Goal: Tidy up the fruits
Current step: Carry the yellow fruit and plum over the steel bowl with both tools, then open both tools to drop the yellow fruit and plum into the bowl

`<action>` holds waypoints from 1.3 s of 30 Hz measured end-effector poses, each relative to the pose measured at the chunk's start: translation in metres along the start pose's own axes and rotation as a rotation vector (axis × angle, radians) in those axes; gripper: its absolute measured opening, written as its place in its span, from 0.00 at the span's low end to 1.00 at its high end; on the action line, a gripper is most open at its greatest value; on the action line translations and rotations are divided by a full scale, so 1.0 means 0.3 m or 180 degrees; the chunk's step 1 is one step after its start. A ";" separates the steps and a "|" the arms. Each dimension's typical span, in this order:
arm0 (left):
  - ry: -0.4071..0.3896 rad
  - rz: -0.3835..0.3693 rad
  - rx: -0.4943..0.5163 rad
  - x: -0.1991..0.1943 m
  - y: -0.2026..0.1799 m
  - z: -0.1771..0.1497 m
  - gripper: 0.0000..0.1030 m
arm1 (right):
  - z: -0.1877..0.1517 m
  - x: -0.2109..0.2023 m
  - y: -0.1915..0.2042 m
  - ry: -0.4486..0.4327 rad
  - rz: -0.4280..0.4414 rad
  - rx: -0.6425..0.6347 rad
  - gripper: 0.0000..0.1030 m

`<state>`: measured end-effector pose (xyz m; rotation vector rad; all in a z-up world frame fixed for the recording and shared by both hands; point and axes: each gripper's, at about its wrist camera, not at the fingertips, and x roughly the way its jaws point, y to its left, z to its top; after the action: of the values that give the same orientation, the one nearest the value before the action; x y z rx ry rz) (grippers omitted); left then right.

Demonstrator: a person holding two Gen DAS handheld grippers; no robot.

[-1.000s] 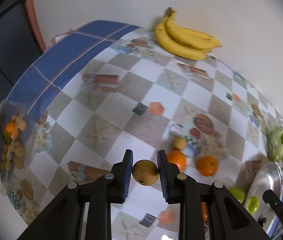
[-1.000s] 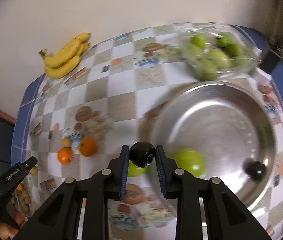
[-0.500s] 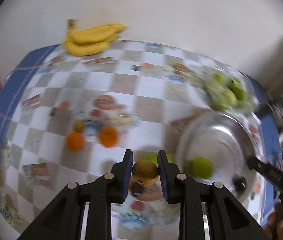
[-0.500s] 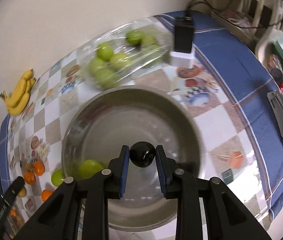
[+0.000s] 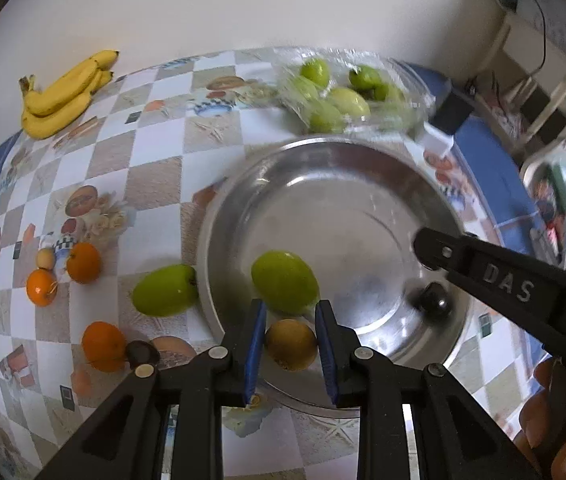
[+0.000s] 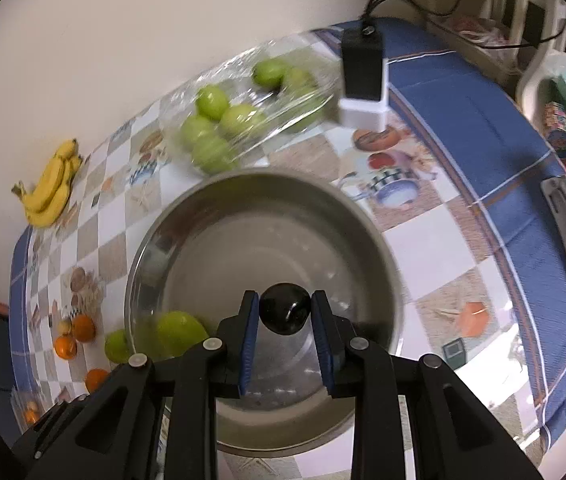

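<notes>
So the big metal bowl [image 5: 363,184] takes up the middle of the checkered tablecloth [image 5: 155,176], and both hands are parked over it with fruit pinched tight. Biggest worry is the bowl itself: it's smooth and curved, so anything let go from up high will likely roll or bounce around and smack the green fruit [image 5: 284,282] already sitting inside near the left rim. A second green fruit [image 5: 164,290] lies just outside that rim on the cloth, and a knock to the bowl edge could send it rolling off toward the oranges [image 5: 83,263]. The bag of green fruit [image 5: 335,96] sits right behind the bowl, touching or nearly so, hard to say through the blur. Now the grippers: the left gripper [image 5: 290,346] is clamped on a brownish round fruit [image 5: 291,344] over the near rim, so a drop there might land on the rim and spill onto the table. The right gripper [image 6: 285,316] is squeezed on a small dark fruit [image 6: 285,315] over the bowl's middle. With both tools crowding the same bowl, they could bump each other, and that shiny little dark one looks slippery enough to pop out sideways.
</notes>
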<state>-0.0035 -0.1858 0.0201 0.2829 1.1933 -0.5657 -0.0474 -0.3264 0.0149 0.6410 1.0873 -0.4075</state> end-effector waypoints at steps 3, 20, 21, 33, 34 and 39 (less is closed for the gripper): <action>0.0075 0.0065 0.0100 0.039 -0.026 -0.014 0.27 | -0.011 0.045 0.010 0.0090 -0.0011 -0.0075 0.27; 0.0155 0.0056 0.0314 0.075 -0.074 -0.037 0.52 | -0.014 0.078 -0.054 0.0225 -0.0035 0.0202 0.36; 0.0140 0.0044 0.0320 0.068 -0.073 -0.035 0.53 | -0.012 0.071 -0.059 0.0203 -0.0022 0.0218 0.39; 0.0082 0.0296 -0.0589 0.006 0.174 -0.003 0.56 | 0.009 0.043 -0.020 0.0147 -0.0015 0.0116 0.45; 0.0074 0.0334 -0.0682 0.003 0.205 -0.003 0.56 | 0.005 0.048 -0.017 0.0159 -0.0024 0.0090 0.45; 0.0068 0.0454 -0.1169 -0.006 0.374 -0.011 0.59 | -0.013 0.047 0.051 0.0196 0.0026 -0.0146 0.45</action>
<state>0.0556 -0.0909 0.0111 0.0599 1.2611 -0.2128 -0.0350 -0.3124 0.0050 0.6206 1.1490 -0.3568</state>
